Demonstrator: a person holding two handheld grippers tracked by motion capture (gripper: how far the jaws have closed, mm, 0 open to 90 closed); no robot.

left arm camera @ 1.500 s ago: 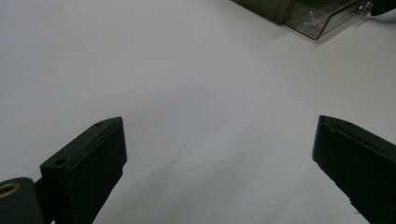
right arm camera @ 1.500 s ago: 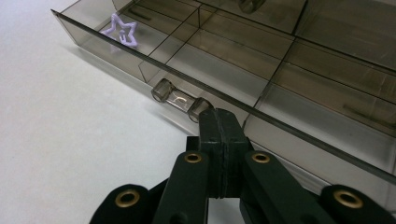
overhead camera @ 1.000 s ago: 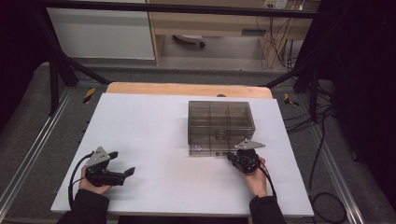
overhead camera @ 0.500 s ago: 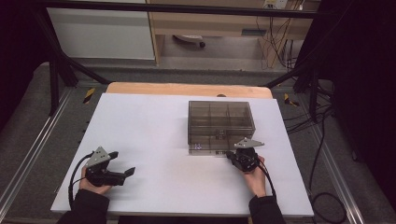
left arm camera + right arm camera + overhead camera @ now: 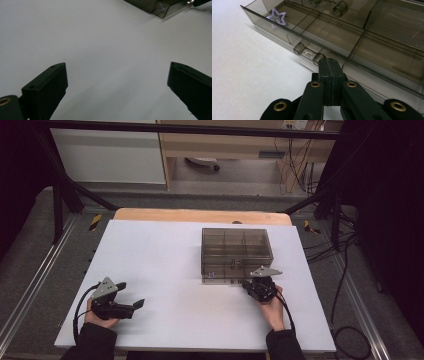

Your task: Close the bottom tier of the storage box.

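A smoky transparent plastic drawer box (image 5: 236, 254) sits on the white tabletop (image 5: 165, 255), toward two o'clock from its centre. The right gripper (image 5: 329, 65) has its jaws pressed together, tips right at the clear tubular handle (image 5: 309, 53) of the lowest drawer, which juts out slightly; whether they touch it is unclear. A small lilac star-shaped piece (image 5: 277, 17) lies in the drawer's compartment at eleven o'clock of that gripper. The left gripper (image 5: 131, 296) rests at eight o'clock on the table, jaws spread wide over bare surface.
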